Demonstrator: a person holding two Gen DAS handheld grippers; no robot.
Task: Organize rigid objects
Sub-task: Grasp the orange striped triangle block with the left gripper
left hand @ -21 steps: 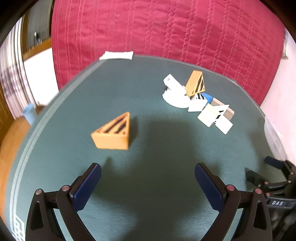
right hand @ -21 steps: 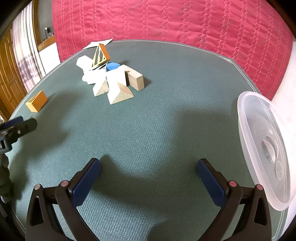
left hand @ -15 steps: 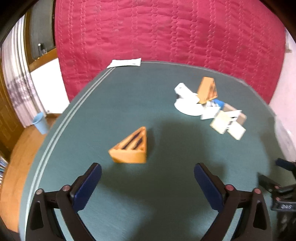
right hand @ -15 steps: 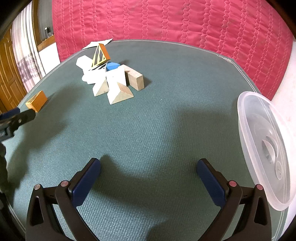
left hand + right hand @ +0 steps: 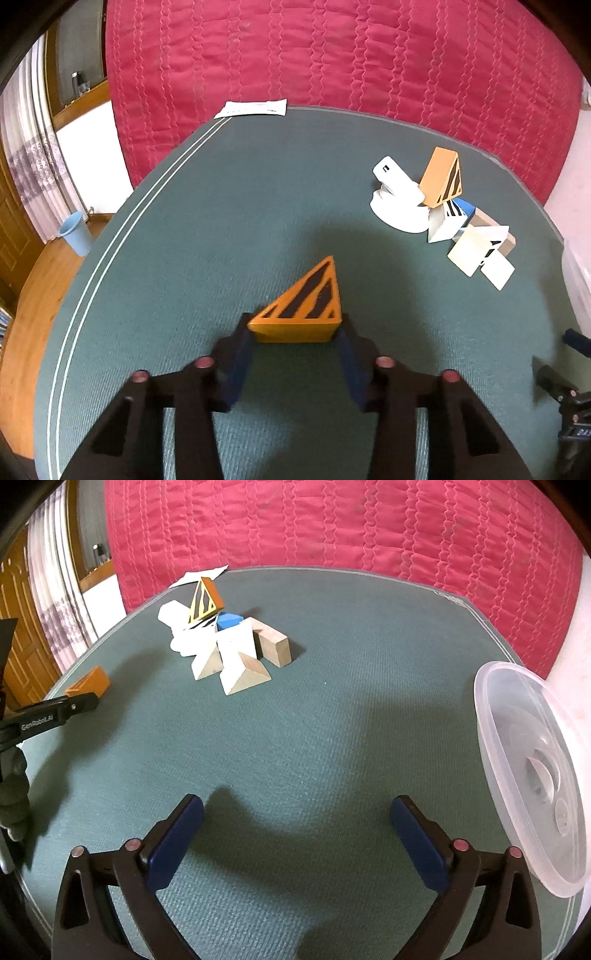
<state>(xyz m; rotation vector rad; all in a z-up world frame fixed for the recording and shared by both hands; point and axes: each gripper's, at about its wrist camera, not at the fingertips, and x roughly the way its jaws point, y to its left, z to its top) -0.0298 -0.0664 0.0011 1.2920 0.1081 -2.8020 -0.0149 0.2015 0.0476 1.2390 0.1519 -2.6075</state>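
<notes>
My left gripper (image 5: 295, 338) is shut on an orange wedge block with black stripes (image 5: 301, 308), its blue pads against the block's two ends on the green table (image 5: 221, 221). The same block (image 5: 90, 681) and the left gripper (image 5: 75, 705) show at the left of the right wrist view. A pile of blocks (image 5: 443, 210) lies at the far right: white pieces, a second orange striped wedge (image 5: 441, 177), a blue piece. In the right wrist view the pile (image 5: 229, 646) sits far left. My right gripper (image 5: 295, 830) is open and empty above the table.
A clear plastic bowl (image 5: 532, 768) stands at the table's right edge. A white paper (image 5: 255, 108) lies at the far edge. A red quilted cloth (image 5: 332, 55) hangs behind the table. A blue bin (image 5: 75, 238) stands on the floor at the left.
My left gripper has moved forward to the orange wedge and shut on its ends. The right gripper has stayed in place and open.
</notes>
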